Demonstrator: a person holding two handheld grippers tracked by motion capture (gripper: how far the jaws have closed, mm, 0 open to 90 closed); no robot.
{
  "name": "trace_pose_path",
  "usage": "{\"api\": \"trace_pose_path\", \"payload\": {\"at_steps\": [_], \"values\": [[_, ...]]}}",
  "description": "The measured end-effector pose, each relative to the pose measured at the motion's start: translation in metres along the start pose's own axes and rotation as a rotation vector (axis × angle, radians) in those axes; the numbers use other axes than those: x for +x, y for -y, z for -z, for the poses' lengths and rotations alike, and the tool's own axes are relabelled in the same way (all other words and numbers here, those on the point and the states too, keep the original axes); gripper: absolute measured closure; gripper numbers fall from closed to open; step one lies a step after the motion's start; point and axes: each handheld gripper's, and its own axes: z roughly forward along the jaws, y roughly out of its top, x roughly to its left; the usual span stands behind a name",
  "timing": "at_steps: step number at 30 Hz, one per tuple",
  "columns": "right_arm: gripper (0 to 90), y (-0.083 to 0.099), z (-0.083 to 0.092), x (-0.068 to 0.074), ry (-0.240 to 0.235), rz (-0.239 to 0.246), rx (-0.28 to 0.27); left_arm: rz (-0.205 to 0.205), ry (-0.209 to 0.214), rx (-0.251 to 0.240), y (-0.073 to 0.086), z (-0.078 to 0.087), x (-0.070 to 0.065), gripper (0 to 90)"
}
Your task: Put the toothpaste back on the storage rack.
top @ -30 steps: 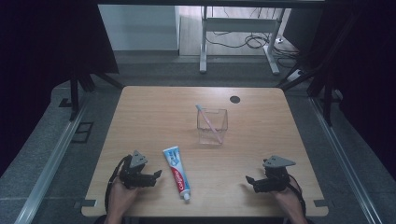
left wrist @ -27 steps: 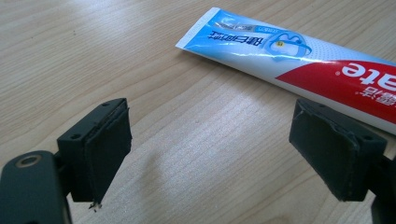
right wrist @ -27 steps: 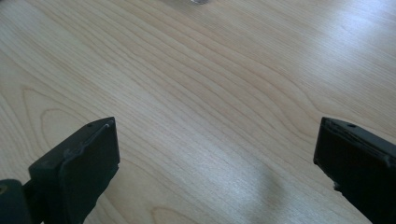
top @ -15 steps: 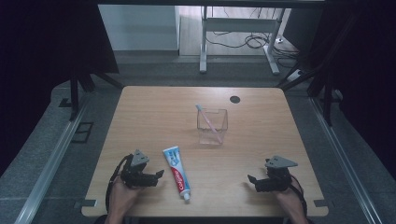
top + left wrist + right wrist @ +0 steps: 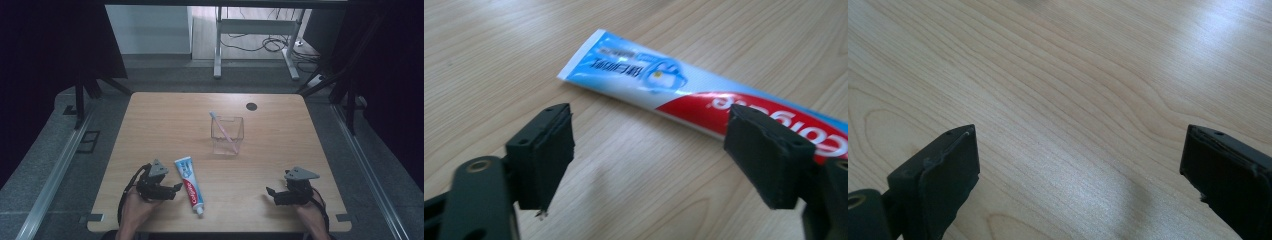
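Observation:
A blue, white and red toothpaste tube [image 5: 189,183] lies flat near the table's front edge, cap toward the person. My left gripper [image 5: 173,189] sits just left of it, pointing at it. In the left gripper view the tube [image 5: 659,85] lies just beyond the left gripper [image 5: 651,117], whose jaws stand open and have just been closing a little, with bare wood between them. A clear square cup [image 5: 227,135] at mid-table holds a pink toothbrush [image 5: 223,128]. My right gripper [image 5: 271,194] rests at the front right, and in its own view the right gripper [image 5: 1080,137] is open over bare wood.
The wooden table [image 5: 165,120] has a dark round hole [image 5: 251,106] near its far edge. Dark curtains flank both sides. A white desk frame and cables [image 5: 255,45] stand on the floor beyond the table.
My left gripper has shifted slightly right toward the toothpaste tube. The right gripper, tube and cup have not moved.

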Motion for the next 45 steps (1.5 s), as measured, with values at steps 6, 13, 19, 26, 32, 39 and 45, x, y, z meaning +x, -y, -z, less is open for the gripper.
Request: {"api": "trace_pose_path", "payload": {"at_steps": [6, 13, 19, 26, 32, 39, 45], "values": [[3.5, 0.0, 0.001, 0.0, 0.003, -0.003, -0.007, -0.027, 0.046, -0.002, -0.011, -0.005, -0.01, 33.1], [4.0, 0.0, 0.001, 0.0, 0.005, 0.0, -0.005, -0.067, 0.114, 0.015, -0.031, -0.016, -0.028, 47.3], [4.6, 0.0, 0.001, 0.0, 0.003, 0.003, -0.001, -0.085, 0.142, 0.068, -0.038, -0.031, -0.044, 65.6], [5.6, 0.0, 0.0, 0.001, 0.001, 0.005, 0.007, -0.088, 0.174, 0.111, -0.033, -0.041, -0.055, 81.6], [6.4, 0.0, -0.001, 0.002, 0.0, 0.016, 0.015, -0.108, 0.193, 0.131, -0.033, -0.043, -0.058, 85.5], [6.9, 0.0, 0.001, 0.001, 0.007, 0.013, 0.01, -0.117, 0.189, 0.146, -0.03, -0.039, -0.059, 87.2], [7.4, 0.0, 0.0, 0.001, 0.005, 0.014, 0.009, -0.115, 0.201, 0.172, -0.027, -0.037, -0.058, 88.2]]}}
